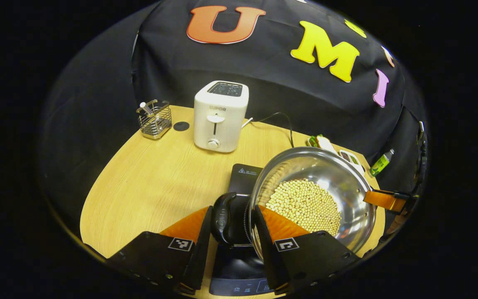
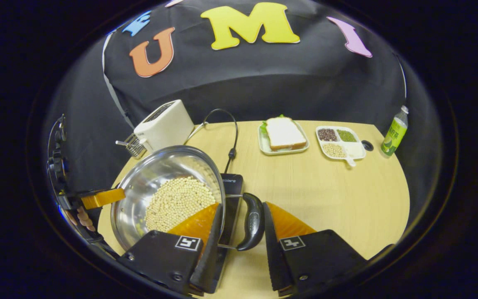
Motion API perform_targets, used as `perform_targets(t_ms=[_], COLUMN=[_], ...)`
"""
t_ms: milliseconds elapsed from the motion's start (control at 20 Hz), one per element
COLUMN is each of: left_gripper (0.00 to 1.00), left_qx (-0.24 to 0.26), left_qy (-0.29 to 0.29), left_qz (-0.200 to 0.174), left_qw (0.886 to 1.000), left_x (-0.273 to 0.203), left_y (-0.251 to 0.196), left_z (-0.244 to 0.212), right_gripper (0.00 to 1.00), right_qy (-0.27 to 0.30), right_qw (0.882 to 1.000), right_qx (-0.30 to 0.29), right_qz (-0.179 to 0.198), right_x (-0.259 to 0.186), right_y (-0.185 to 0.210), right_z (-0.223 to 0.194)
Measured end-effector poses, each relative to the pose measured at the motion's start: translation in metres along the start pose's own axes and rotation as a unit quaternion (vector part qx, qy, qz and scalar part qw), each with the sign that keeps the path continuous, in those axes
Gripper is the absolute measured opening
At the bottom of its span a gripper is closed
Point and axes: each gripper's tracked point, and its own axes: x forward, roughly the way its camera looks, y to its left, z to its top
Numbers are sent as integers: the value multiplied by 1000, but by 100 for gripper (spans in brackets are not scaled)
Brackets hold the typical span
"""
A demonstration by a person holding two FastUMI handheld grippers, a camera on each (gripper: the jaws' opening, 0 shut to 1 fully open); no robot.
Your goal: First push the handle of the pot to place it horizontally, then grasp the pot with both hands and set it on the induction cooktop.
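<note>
I have each gripper closed on a side handle of the pot [image 1: 311, 195]: left gripper [image 1: 232, 222], right gripper [image 2: 243, 224]. The pot of beans hangs over the cooktop [image 1: 243, 176] at mid-bench. I should lower both sides evenly and release together.

Bean-filled steel pot [image 1: 326, 182] seemingly held above black cooktop [image 1: 243, 174].

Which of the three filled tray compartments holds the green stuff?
In the right gripper view, on the white divided tray, it is the back-right compartment. The back-left one holds dark grains and the front one pale beans.
</note>
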Motion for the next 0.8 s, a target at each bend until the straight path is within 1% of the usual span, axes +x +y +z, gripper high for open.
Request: perform_targets(t_ms=[50,150,350,400,450,550,600,650,700,750,800], left_gripper=[57,57,57,46,56,58,60,64,79,94,96], left_qx=[3,6,14,15,14,5,-1,1,3,-2,-7], left_qy=[-12,-11,-24,-25,-26,-28,-33,-41,-45,-44,-44], left_qz=[1,3,4,2,-2,-8,-5,5,13,10,4], left_qw=[1000,1000,1000,1000,1000,1000,999,999,999,999,999], left_x=[2,-1,0,-1,-2,-3,-2,-2,1,0,0], left_y=[1,4,9,9,7,8,9,17,22,21,18], left_z=[6,6,10,10,9,8,8,11,11,8,8], right_gripper=[54,54,54,55,54,55,58,61,61,63,67], right_qy=[-3,-1,0,2,-5,-15,-21,-26,-31,-38,-47], right_qw=[1000,1000,999,999,999,998,998,997,996,996,996], right_qx=[4,8,38,40,45,53,58,65,70,70,72], right_qz=[3,8,21,23,25,31,33,36,35,29,24], right_x=[2,7,13,14,13,14,14,14,14,13,12], right_y=[3,6,6,6,6,5,5,5,4,-1,-4], right_z=[0,-4,-11,-11,-11,-10,-9,-9,-7,-6,-4])
